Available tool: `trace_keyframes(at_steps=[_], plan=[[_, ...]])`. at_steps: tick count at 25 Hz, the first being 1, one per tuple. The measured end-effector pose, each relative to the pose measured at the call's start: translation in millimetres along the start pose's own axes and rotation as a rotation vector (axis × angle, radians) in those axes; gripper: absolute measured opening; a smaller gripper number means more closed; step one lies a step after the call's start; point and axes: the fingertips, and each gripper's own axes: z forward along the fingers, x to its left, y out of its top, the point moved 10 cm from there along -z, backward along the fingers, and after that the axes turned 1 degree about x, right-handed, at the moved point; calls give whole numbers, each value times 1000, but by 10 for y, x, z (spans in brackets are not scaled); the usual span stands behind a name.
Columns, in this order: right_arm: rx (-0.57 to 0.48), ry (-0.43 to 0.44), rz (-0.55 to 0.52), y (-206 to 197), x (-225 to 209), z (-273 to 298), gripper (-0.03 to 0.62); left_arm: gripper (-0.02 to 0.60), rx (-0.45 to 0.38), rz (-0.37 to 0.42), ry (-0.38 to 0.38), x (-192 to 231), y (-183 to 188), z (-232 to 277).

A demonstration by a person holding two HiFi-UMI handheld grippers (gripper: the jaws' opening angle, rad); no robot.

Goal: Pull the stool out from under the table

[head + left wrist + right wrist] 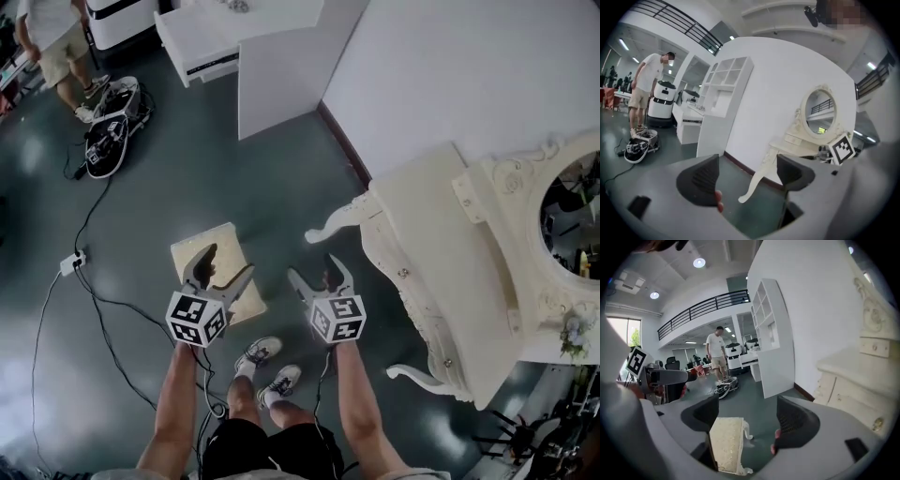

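stool (228, 242) stands clear, left of the table (441, 253); left gripper (228, 265) and right gripper (312, 270) jaws spread, empty.

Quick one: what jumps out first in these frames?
The ornate cream table with its oval mirror fills the head view's right. The stool stands on the grey floor, clear of the table, by the left gripper; that and the right gripper are both open, holding nothing. A person stands far off at top left.
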Motion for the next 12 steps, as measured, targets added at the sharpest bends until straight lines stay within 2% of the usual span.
trace_keyframes(at_steps=[6, 12], plan=[[-101, -129, 13, 493, -186, -838, 399, 370, -34, 135, -106, -652, 648, 65], [-164, -273, 12, 776, -285, -1728, 399, 342, -49, 260, -237, -1415, 1116, 58]])
